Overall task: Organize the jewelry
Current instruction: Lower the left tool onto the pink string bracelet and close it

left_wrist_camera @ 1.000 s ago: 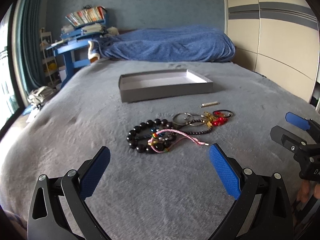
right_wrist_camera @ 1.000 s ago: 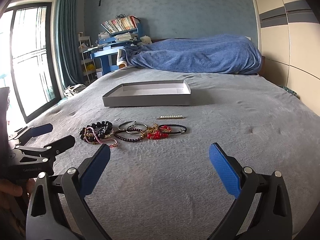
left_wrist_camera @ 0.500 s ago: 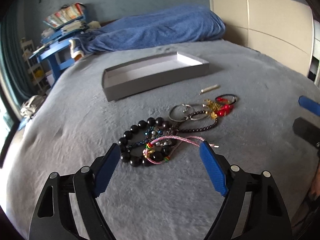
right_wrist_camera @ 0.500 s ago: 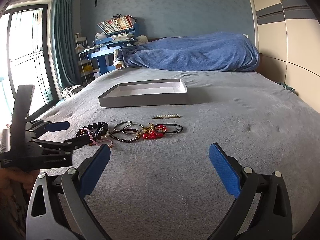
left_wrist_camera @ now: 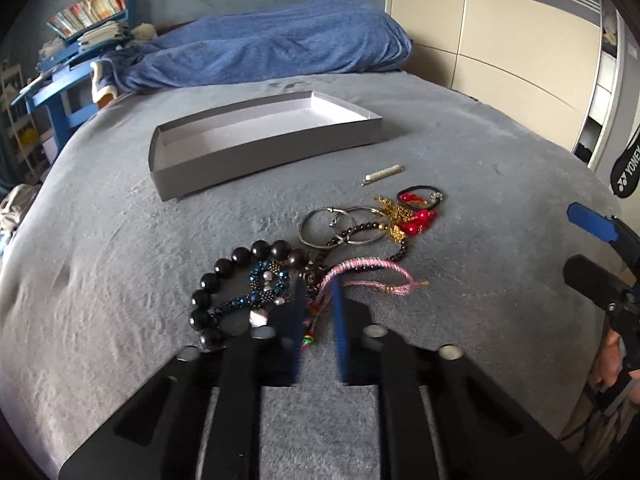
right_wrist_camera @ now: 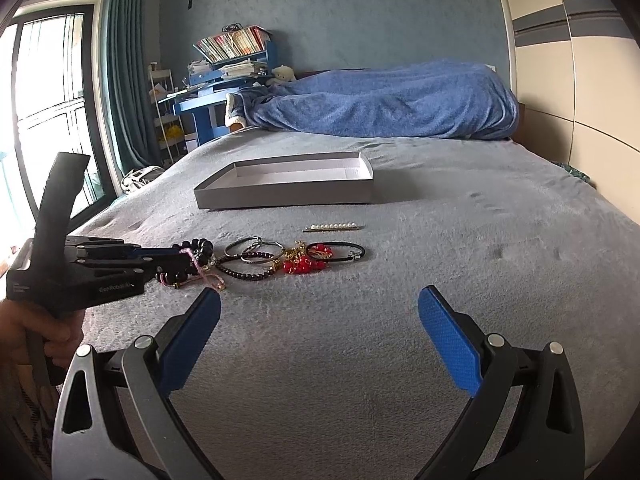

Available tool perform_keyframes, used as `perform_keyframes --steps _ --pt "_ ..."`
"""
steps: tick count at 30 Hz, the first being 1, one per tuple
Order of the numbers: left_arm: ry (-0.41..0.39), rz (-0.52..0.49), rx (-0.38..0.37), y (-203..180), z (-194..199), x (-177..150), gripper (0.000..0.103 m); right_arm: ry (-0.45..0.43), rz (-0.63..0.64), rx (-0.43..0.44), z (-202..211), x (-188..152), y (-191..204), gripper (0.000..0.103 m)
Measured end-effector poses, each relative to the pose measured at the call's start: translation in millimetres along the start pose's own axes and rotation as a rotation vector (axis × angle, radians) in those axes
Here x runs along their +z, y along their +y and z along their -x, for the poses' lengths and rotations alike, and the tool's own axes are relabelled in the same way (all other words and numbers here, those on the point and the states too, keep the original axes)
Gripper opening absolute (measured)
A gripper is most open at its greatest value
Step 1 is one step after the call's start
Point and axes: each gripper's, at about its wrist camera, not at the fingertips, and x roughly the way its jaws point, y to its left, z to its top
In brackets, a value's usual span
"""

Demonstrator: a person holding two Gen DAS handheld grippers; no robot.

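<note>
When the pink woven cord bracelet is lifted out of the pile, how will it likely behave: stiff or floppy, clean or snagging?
Probably floppy: the pink woven cord bracelet lies in a loose loop, so it should sag from the left tool, shut on it. It likely weighs little, being thin cord. It may snag, since it overlaps the black bead bracelet and could drag it along.

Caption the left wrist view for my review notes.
Left gripper shut on pink cord bracelet in a jewelry pile, empty gray tray beyond.
</note>
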Motion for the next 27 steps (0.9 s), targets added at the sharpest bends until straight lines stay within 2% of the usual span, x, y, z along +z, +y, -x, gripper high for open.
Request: perform_keyframes --steps 8,15,19,27 --pt "-0.077 0.090 0.007 18.9 34.2 -1.1 0.006 0.018 0.007 0.034 -7.7 5.4 3.9 0.098" --pt "-0.087 0.166 0.094 51.4 58.7 -12.7 0.006 0.056 0.016 0.060 -24.8 14.7 5.0 0.098" --pt "-0.072 0.193 0.112 60.5 56.5 -14.4 0.006 0.117 0.014 0.033 -50.8 23.7 -2.2 0.098" --pt "-0.048 0.185 0.101 58.0 46.7 -22.8 0.006 0.246 -0.093 0.018 -116.1 41.3 -27.6 0.098"
